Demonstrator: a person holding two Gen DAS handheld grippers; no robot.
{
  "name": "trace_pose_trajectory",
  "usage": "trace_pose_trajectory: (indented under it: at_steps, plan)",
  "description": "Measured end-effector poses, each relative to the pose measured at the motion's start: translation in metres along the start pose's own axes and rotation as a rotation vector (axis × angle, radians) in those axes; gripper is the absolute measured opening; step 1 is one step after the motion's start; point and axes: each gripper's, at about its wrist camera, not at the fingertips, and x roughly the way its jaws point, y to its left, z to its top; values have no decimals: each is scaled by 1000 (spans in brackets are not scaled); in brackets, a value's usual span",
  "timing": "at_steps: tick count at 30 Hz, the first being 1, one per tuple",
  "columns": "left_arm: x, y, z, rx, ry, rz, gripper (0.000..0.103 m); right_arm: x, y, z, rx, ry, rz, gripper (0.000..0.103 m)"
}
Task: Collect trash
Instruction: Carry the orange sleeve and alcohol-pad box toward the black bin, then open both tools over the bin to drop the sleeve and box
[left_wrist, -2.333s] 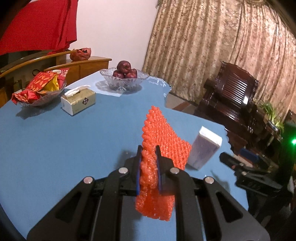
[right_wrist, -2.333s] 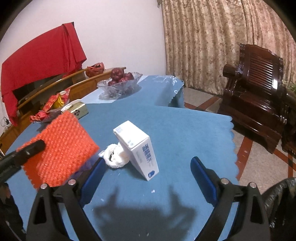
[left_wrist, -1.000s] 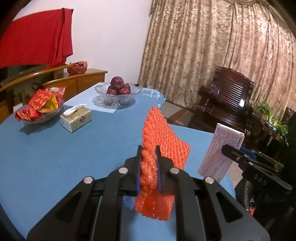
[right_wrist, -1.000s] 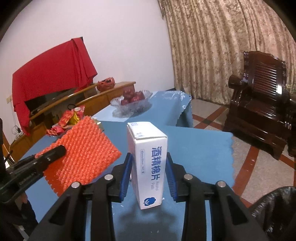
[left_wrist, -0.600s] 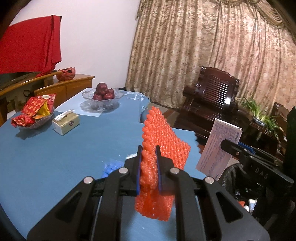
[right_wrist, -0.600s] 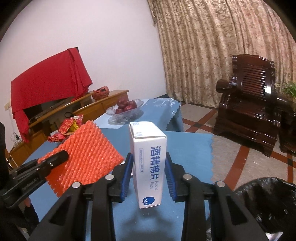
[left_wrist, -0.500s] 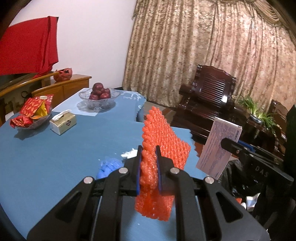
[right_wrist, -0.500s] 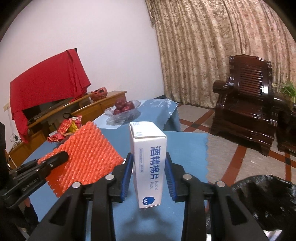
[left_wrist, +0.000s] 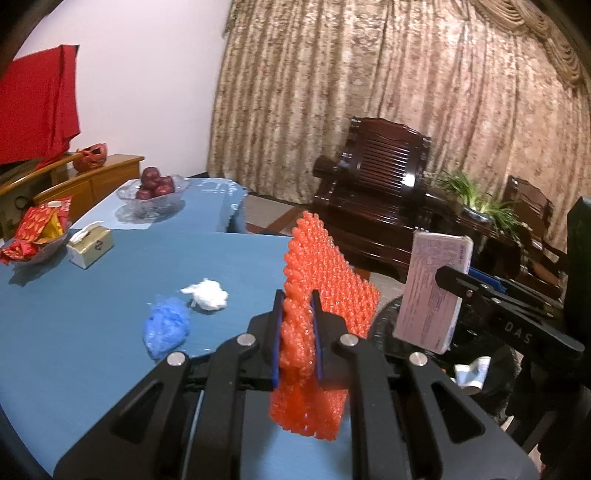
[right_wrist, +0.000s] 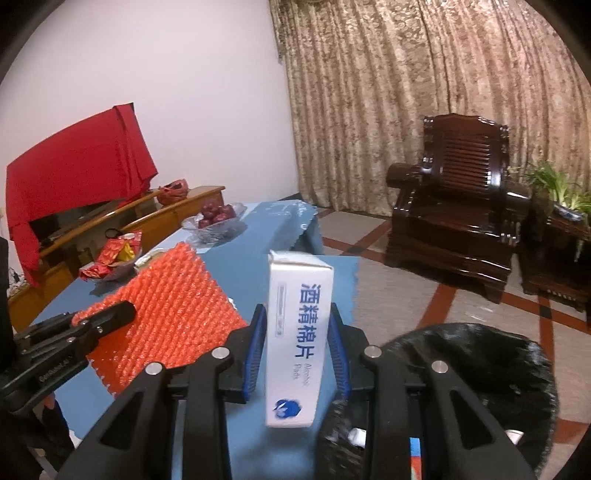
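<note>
Left wrist view: the left gripper (left_wrist: 297, 332) is clamped on an orange foam net (left_wrist: 321, 295), which stands on edge between its blue pads and juts out above and below them, over the near edge of the blue table (left_wrist: 74, 332). On the table, left of the claw, lie a blue crumpled wad (left_wrist: 167, 326) and a white crumpled tissue (left_wrist: 207, 295), just beside each other. Right wrist view: the right gripper (right_wrist: 297, 345) squeezes a white box with blue lettering (right_wrist: 298, 339), upright between its pads. A black-lined trash bin (right_wrist: 480, 369) sits below and to the right of that box.
</note>
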Motion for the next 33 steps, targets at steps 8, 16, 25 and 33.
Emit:
trace_pose_trajectory:
  at_steps: [8, 16, 25, 33]
  plan:
    - [2, -42, -6, 50, 9, -71, 12, -25, -32, -7, 21, -18, -55, 30]
    - [19, -81, -11, 105, 34, -122, 12, -31, -71, -19, 72, -14, -115, 30]
    - [55, -125, -18, 168, 76, -187, 12, -34, -130, -33, 153, 2, -213, 30]
    - [100, -165, -28, 217, 133, -211, 12, -30, -170, -45, 187, 36, -279, 30]
